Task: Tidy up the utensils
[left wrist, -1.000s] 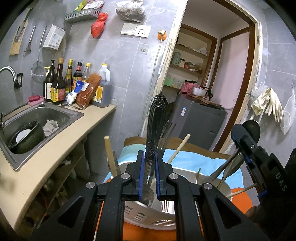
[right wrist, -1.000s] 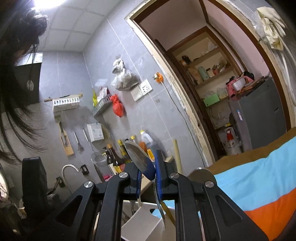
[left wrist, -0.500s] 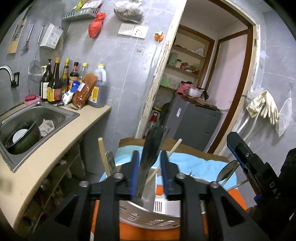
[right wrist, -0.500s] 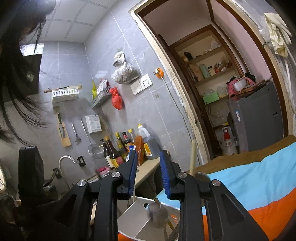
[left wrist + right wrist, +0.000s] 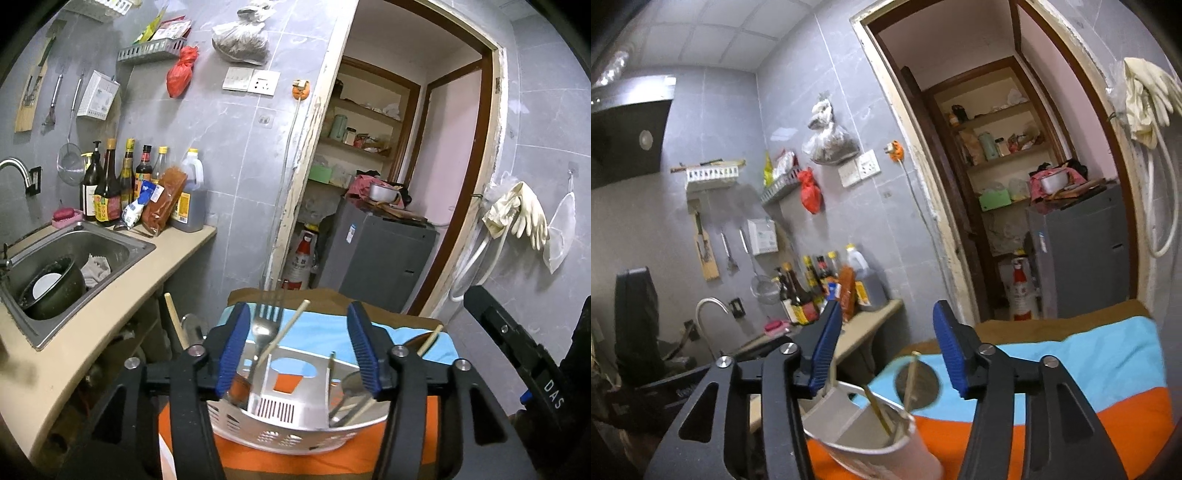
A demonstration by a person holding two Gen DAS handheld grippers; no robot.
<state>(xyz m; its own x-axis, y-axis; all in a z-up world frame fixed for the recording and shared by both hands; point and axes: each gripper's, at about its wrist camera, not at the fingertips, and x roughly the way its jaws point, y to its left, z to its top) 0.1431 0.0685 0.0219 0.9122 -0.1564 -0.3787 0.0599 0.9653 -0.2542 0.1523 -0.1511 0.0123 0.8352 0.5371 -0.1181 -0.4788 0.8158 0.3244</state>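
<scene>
A white slotted utensil holder (image 5: 295,428) stands on a blue and orange cloth (image 5: 436,347). A fork (image 5: 266,325) stands tines up in its left compartment beside a chopstick (image 5: 291,326), and spoons (image 5: 351,391) lean in the right one. My left gripper (image 5: 298,347) hovers just above the holder with its jaws opening; the fork shows between them but the pads do not touch it. My right gripper (image 5: 889,347) is over the holder (image 5: 864,439) too, jaws opening and holding nothing, with chopsticks (image 5: 876,408) and a spoon bowl (image 5: 918,384) below it.
A beige counter (image 5: 122,295) with a steel sink (image 5: 122,243) and sauce bottles (image 5: 110,184) runs along the left. Behind the cloth, a doorway holds a grey appliance (image 5: 384,258). Rubber gloves (image 5: 524,210) hang on the right wall. The right gripper's black housing (image 5: 517,354) is close on the right.
Both grippers opened: the left let go of a dark ornate-handled utensil, the right of a spoon, and both dropped into the holder. Both grippers rose and drew back.
</scene>
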